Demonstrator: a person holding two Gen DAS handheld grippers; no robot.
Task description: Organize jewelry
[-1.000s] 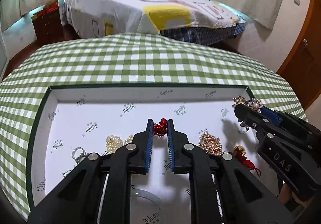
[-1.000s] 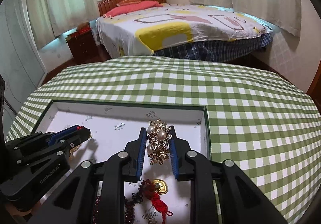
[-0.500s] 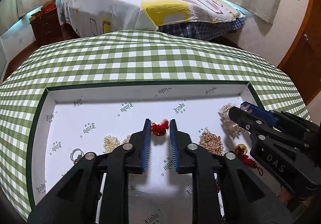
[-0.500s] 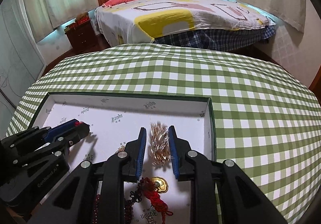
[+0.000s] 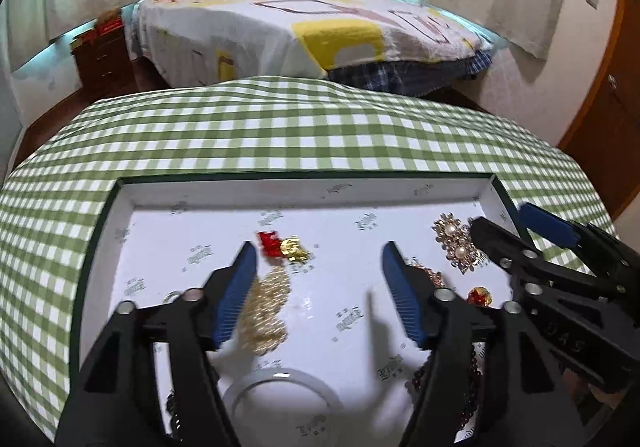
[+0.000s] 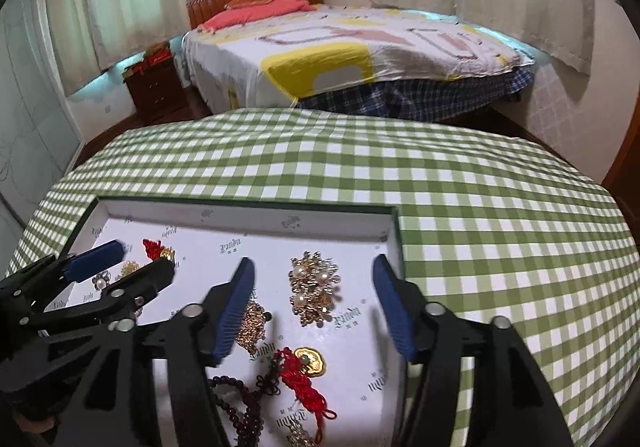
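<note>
Now both grippers are opening over the white tray [image 5: 304, 203] on the green-checked counter [image 6: 480, 207]. Left gripper [image 5: 316, 259]: a second ago its fingers were clenched on the red-and-gold charm [image 5: 282, 245]; now the fingers are spread and released, and the charm lies on the tray floor just past the left fingertip, nothing between the pads. A blurred gold chain pile [image 5: 266, 317] sits beside the left finger. Right gripper [image 6: 314, 273]: earlier it pinched the pearl brooch [image 6: 314, 287]; now the fingers are wide and released, and the brooch lies flat on the tray between them, touching neither pad, near the tray's right wall. A red tassel with gold coin [image 6: 304, 367] and dark beads [image 6: 240, 399] lie nearer the camera. Neither hand has really shifted.
</note>
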